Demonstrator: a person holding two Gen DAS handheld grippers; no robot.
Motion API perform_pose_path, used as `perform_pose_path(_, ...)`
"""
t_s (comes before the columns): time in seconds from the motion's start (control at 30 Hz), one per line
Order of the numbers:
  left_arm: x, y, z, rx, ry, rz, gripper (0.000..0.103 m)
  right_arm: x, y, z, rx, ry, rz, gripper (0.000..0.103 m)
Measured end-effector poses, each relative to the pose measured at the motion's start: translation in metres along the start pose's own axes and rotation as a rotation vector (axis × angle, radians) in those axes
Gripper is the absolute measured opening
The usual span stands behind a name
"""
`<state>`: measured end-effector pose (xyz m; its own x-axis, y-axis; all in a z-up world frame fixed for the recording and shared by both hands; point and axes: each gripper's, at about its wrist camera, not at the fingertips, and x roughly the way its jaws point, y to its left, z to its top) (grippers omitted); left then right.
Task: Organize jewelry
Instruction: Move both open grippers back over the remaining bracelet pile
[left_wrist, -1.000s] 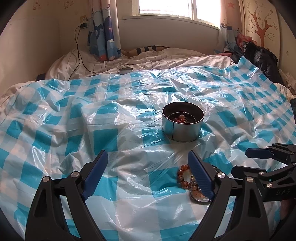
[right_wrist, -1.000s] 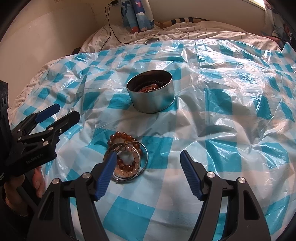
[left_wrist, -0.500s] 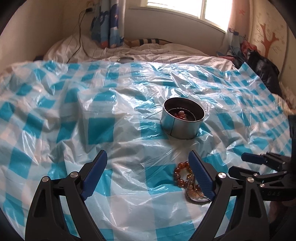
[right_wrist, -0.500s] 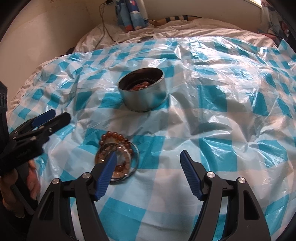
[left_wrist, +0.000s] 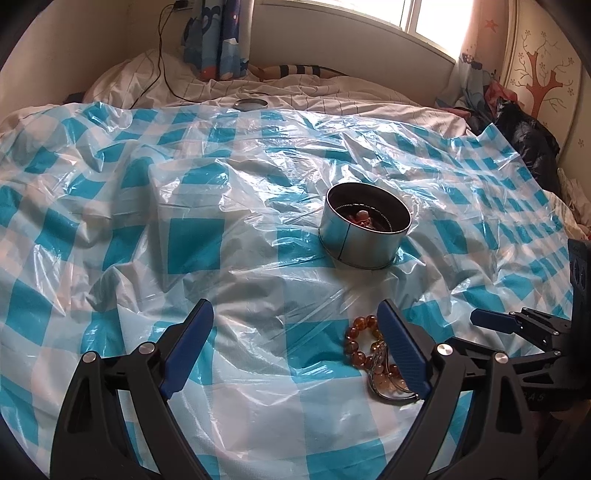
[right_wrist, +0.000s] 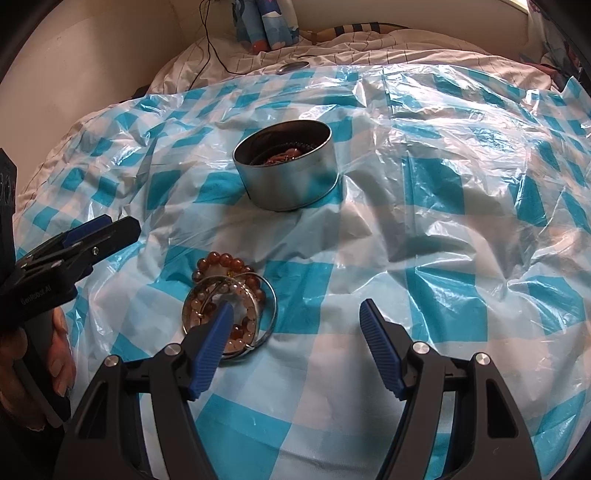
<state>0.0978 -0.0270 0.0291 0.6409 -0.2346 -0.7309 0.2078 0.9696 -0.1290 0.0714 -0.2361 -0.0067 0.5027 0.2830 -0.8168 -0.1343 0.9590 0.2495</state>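
Note:
A round metal tin (left_wrist: 364, 236) stands open on the blue-checked plastic sheet (left_wrist: 192, 251), with reddish jewelry lying inside it. In front of the tin lies a small pile of amber bead bracelets (left_wrist: 360, 347) and thin metal bangles (right_wrist: 229, 291). My left gripper (left_wrist: 295, 325) is open and empty over bare sheet, and the pile lies just beside its right finger. My right gripper (right_wrist: 295, 325) is open too, its left finger (right_wrist: 216, 336) hanging over the pile's near edge. The tin (right_wrist: 288, 173) sits beyond both. Each gripper shows at the edge of the other's view.
The sheet covers a soft, rumpled bed. A round metal lid (left_wrist: 251, 104) lies at the sheet's far edge near a black cable (left_wrist: 162, 62) and a curtain. Dark clothes and bags (left_wrist: 524, 129) are heaped at the right. A person's hand (right_wrist: 55, 354) holds the left gripper's grip.
The left wrist view has rolled and tipped slightly, so the tin and beads sit a little further right and lower in it. The right gripper has hardly shifted. Both stay open.

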Motion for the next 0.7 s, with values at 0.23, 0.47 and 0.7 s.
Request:
perform_pose_path(0.23,0.0,-0.019,-0.005,0.056,0.034,-0.133,0.088,-0.003,-0.007,0.004,0.027,-0.019,-0.013,0.068)
perform_pose_path(0.47,-0.009,-0.054,-0.021,0.221,0.032,-0.229,0.09,-0.007,-0.014,0.005,0.047,-0.03,-0.018,0.068)
perform_pose_path(0.7,-0.007,-0.064,-0.032,0.275,0.057,-0.277,0.09,-0.009,-0.015,0.006,0.05,-0.033,-0.012,0.068)
